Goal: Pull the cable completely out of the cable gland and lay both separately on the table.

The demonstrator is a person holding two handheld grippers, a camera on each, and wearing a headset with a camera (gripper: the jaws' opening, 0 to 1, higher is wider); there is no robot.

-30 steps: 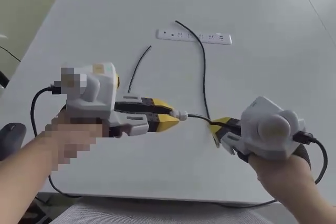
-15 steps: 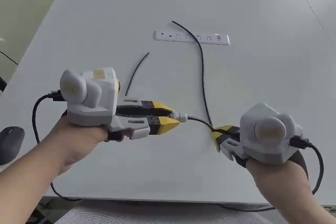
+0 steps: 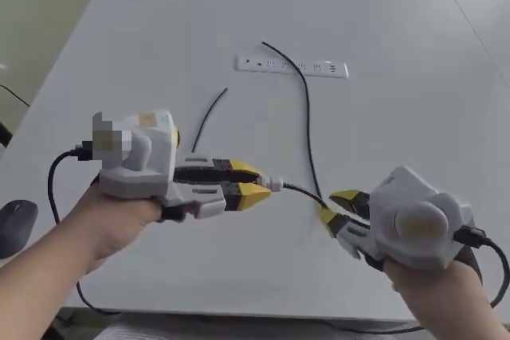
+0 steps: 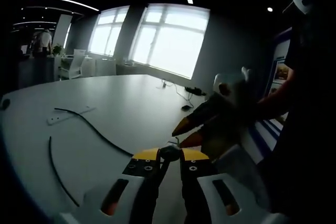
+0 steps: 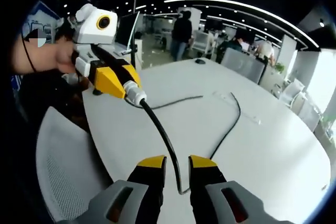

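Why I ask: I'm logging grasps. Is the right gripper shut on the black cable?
No, in the right gripper view the right gripper has its jaws apart, and the cable runs through the gap.

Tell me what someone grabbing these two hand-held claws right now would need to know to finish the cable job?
Left gripper: shut on the cable gland.
Right gripper: open, with a jaw on either side of the cable, not clamping it.
Cable: not yet out of the gland. From the gland it passes between the right jaws, and the rest lies on the table, crossing the power strip.
Done: nothing pulled free or laid down.
Left: close on the cable, pull it fully out, and lay gland and cable apart on the table.
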